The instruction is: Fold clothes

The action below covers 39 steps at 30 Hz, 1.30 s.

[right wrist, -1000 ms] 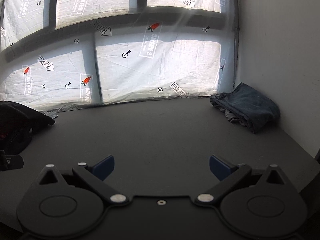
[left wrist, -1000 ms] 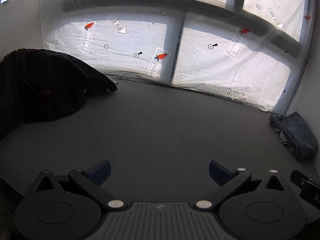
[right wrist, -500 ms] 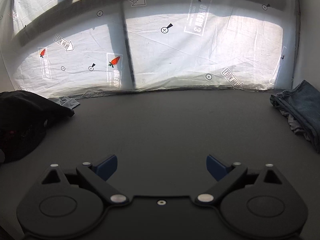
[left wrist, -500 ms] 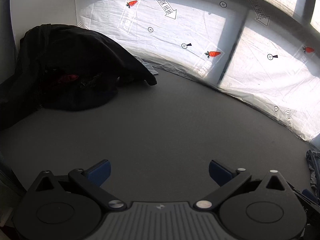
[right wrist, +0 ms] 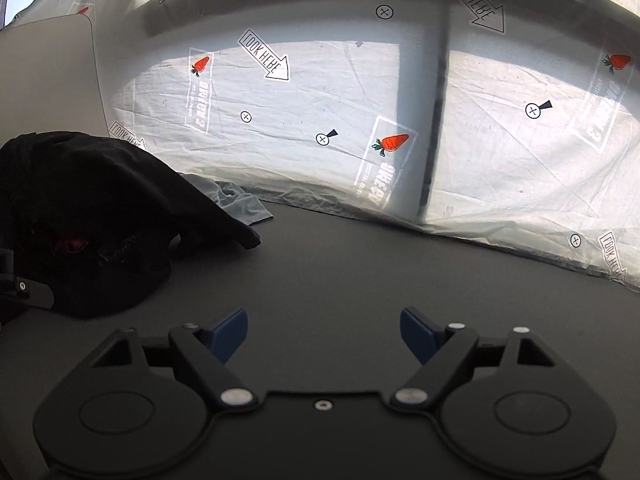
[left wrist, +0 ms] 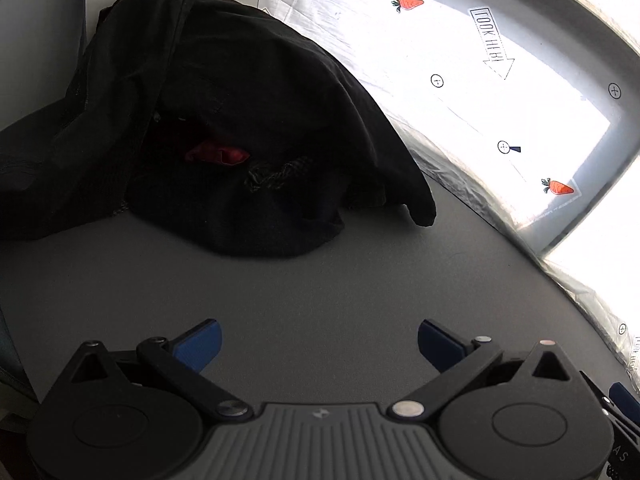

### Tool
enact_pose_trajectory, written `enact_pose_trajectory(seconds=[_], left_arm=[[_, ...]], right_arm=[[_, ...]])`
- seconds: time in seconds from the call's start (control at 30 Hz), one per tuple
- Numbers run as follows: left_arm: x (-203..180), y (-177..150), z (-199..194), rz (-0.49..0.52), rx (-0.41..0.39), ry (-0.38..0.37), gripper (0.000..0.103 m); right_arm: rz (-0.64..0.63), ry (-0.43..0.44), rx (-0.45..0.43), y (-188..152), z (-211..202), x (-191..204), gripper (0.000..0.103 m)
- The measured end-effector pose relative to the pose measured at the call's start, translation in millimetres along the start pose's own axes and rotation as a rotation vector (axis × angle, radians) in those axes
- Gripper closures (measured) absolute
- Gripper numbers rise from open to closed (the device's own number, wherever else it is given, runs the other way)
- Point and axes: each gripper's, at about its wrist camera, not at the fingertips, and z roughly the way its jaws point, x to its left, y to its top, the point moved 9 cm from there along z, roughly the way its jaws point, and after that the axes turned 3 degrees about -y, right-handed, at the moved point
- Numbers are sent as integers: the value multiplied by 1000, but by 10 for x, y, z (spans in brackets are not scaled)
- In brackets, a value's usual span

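A heap of dark black clothes (left wrist: 224,120) lies on the grey table (left wrist: 320,288) against the far left wall, with a bit of red cloth (left wrist: 218,152) showing in its middle. My left gripper (left wrist: 318,344) is open and empty, a short way in front of the heap. In the right wrist view the same heap (right wrist: 100,216) sits at the left, with a pale grey garment (right wrist: 236,200) behind it. My right gripper (right wrist: 324,332) is open and empty over bare table (right wrist: 360,272), to the right of the heap.
A white printed plastic sheet (right wrist: 360,120) with carrots and arrows covers the window behind the table. A white wall panel (right wrist: 48,80) stands at the far left. Part of the left gripper (right wrist: 24,292) shows at the left edge of the right wrist view.
Both grippers have swung left and moved toward the black heap, which now looms larger. The folded blue jeans at the right have left both views. Both grippers stay open.
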Motion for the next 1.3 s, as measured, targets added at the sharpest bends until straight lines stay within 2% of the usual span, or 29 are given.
enact_pose_trajectory(seconds=[0.07,0.17,0.27,0.47,0.57,0.67,0.73,0.77,0.8,0.9,1.0,1.1,1.2,1.3], left_arm=[[167,208,196,0,-14,15,1],[418,498,506,14,-32,39,1],[649,746,865,28,-20,64,2],[921,1007,1384,7,1,74,8],[1031,1083,1560,-11,1,91,11],[1135,1138,1675,-29,-2,112,16],[1205,1177,1720,-48,-4,123,18],[1231,1189,1726,-56,-4,130,19],[1248,1201,1717,-59,-6,140,19],[1275,1235,1650,-52,-14,177,19],[1220,1266,1489,-31,-37,203,19],[1028,1282,1242,5,-78,215,19],[768,1281,949,45,-128,208,19],[411,1179,597,111,-192,181,19]], right_arm=[[-55,8,2,176,290,273,21],[-143,36,-2,435,704,678,30],[-244,75,-6,667,1091,1105,36],[-530,161,-61,863,1789,2117,44],[-664,195,-117,863,2036,2576,45],[-779,143,-203,870,2268,2917,44],[-820,122,-215,867,2425,3027,47],[-838,113,-213,864,2506,3068,59],[-853,104,-214,864,2574,3099,81],[-848,62,-258,936,2582,3023,99],[-766,0,-322,1110,2418,2757,100],[-737,-98,-446,1302,2048,2436,100],[-705,-233,-624,1547,1443,2008,100],[-611,-365,-736,1818,786,1364,100]])
